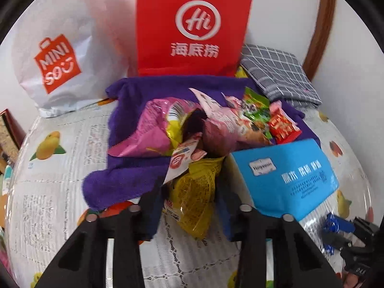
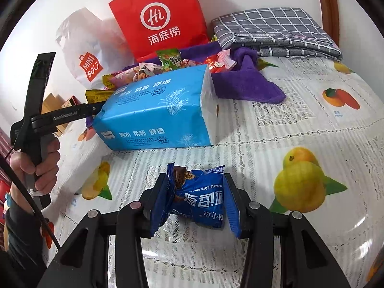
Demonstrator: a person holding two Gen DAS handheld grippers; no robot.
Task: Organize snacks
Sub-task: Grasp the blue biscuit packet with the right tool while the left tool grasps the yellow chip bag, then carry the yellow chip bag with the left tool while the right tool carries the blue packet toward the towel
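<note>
My left gripper [image 1: 189, 196] is shut on a yellow snack packet [image 1: 194, 199] at the near edge of a snack pile [image 1: 211, 124] lying on a purple towel [image 1: 134, 168]. The pile holds pink, green and red packets. My right gripper [image 2: 195, 199] is shut on a blue chocolate chip cookie packet [image 2: 201, 196], low over the fruit-print tablecloth [image 2: 300, 124]. The left gripper's body [image 2: 60, 116] shows in the right wrist view, reaching behind the blue tissue pack [image 2: 156, 112].
A blue tissue pack [image 1: 285, 175] lies right of the pile. A red Haidilao paper bag [image 1: 192, 26] and a white Miniso bag [image 1: 60, 55] stand at the back. A folded grey checked cloth [image 1: 280, 72] lies back right.
</note>
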